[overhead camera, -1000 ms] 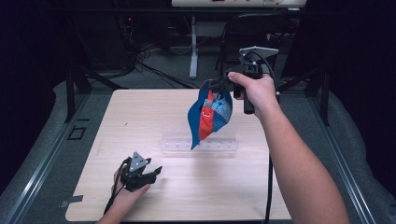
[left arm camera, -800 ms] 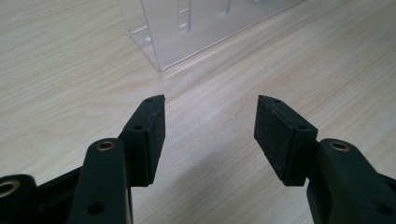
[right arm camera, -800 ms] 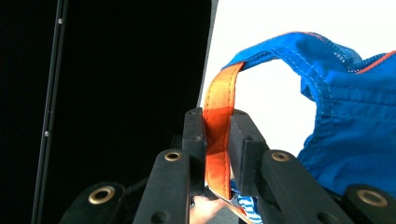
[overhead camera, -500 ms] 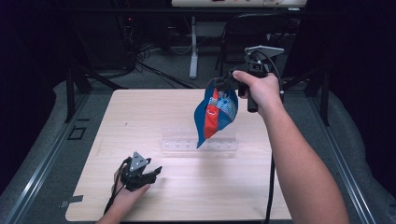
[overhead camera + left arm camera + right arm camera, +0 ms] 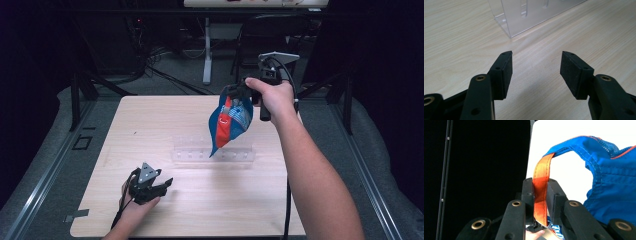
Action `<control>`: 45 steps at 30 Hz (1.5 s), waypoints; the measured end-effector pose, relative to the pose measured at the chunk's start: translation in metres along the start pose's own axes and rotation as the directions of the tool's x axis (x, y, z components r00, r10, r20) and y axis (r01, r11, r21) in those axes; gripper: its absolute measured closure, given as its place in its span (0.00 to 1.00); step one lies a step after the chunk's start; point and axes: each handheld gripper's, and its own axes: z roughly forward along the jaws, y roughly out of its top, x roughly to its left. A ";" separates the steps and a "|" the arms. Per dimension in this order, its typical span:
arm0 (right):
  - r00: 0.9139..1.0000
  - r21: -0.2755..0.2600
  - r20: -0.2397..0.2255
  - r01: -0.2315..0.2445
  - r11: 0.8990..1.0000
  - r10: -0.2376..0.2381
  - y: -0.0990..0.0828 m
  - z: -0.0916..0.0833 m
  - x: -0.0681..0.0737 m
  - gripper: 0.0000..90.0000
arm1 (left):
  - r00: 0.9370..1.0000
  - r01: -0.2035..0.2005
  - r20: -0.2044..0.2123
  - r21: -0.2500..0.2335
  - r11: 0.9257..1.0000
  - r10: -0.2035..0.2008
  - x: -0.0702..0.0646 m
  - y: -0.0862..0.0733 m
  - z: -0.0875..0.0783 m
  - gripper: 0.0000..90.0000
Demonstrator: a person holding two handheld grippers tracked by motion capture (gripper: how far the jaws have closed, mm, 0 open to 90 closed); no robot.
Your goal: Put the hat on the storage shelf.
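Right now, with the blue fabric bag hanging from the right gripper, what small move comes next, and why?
Probably carry it a little farther toward the table's right side before lowering. The right gripper is shut on the orange strap of the blue fabric bag, which hangs in the air above the clear plastic rack. The left gripper rests open, apart.

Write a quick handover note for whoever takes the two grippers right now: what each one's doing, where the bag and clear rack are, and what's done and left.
Right gripper: shut on the orange strap of the blue bag, which hangs in the air above the clear rack.
Left gripper: open, holding nothing, low over the table at the near left, jaws pointing toward the rack.
Done: bag lifted off the table by its strap.
Left: probably set the bag down or hang it; the destination isn't evident, so check before moving.
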 end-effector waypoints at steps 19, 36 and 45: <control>1.000 0.014 0.030 -0.004 1.000 0.004 -0.004 0.017 -0.010 0.87 | 1.000 0.006 -0.004 -0.003 1.000 -0.006 0.001 0.000 0.001 0.49; 0.998 0.039 0.057 -0.021 0.999 0.018 -0.009 0.032 -0.029 0.87 | 1.000 0.004 -0.005 -0.002 1.000 -0.004 0.002 0.000 0.000 0.49; 0.997 0.041 0.078 -0.020 0.999 0.017 -0.010 0.036 -0.034 0.86 | 1.000 0.003 -0.003 -0.005 1.000 -0.003 0.002 0.000 0.000 0.49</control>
